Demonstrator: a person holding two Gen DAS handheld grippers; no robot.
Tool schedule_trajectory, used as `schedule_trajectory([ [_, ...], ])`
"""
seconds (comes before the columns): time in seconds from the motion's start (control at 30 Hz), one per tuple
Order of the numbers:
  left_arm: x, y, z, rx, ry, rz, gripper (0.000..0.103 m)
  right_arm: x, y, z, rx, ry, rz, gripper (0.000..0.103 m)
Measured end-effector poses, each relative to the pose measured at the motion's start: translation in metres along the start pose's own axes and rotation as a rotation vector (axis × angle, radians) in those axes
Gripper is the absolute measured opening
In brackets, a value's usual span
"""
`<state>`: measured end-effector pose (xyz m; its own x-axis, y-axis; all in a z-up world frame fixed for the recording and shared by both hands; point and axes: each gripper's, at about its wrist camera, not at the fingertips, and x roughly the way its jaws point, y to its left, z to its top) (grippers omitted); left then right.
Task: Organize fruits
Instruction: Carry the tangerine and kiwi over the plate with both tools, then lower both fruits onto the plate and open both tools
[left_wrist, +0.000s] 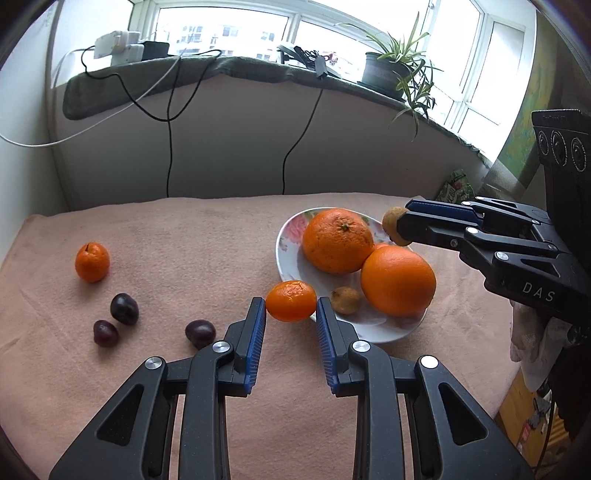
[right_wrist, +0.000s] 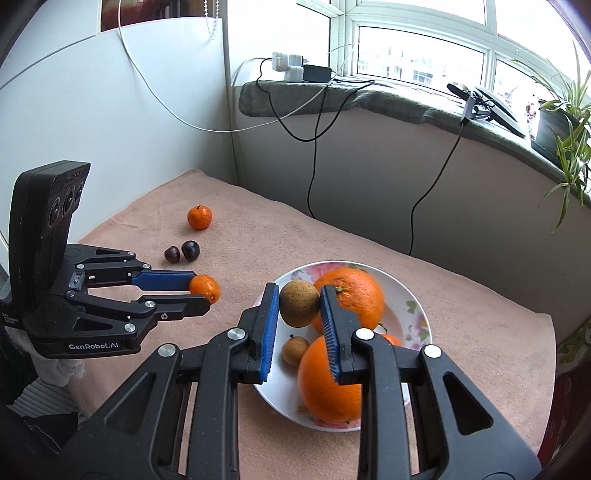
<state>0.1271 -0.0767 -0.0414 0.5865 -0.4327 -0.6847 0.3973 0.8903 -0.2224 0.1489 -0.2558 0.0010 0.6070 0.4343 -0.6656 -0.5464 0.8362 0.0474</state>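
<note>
A: What does the left hand-held gripper hold?
B: It pinches a small mandarin beside the plate.
A: And the right hand-held gripper?
B: It is clamped on a small brown fruit, above the plate.

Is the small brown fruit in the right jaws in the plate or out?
Out: the brown fruit is clamped above the plate.

On the bench, a plate sits at about three o'clock of centre, carrying two oranges touching one another and a small round fruit at their seven o'clock. A tangerine lies well apart at nine o'clock; three plums lie near it toward five o'clock. A windowsill runs behind at twelve o'clock.
</note>
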Motion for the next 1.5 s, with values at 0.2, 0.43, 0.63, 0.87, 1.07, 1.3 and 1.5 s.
schedule_trajectory([
  [0.2,0.010,-0.009,0.003,0.011,0.014,-0.013,0.026,-0.001,-0.022,-0.006,0.038,0.003,-0.029,0.024],
  [0.43,0.017,-0.020,0.005,0.023,0.027,-0.018,0.026,0.002,-0.044,-0.013,0.080,0.008,-0.053,0.024],
  [0.63,0.023,-0.025,0.008,0.036,0.038,-0.016,0.026,0.010,-0.062,-0.017,0.109,0.025,-0.058,0.024],
  [0.87,0.034,-0.029,0.010,0.043,0.058,-0.018,0.026,0.023,-0.075,-0.024,0.147,0.055,-0.052,0.024],
  [1.07,0.037,-0.033,0.010,0.048,0.067,-0.023,0.026,0.027,-0.086,-0.027,0.185,0.065,-0.041,0.024],
  [1.3,0.043,-0.034,0.011,0.048,0.074,-0.021,0.026,0.033,-0.090,-0.028,0.195,0.076,-0.031,0.024],
  [1.5,0.045,-0.032,0.010,0.042,0.079,-0.016,0.027,0.036,-0.094,-0.028,0.209,0.084,-0.027,0.024],
])
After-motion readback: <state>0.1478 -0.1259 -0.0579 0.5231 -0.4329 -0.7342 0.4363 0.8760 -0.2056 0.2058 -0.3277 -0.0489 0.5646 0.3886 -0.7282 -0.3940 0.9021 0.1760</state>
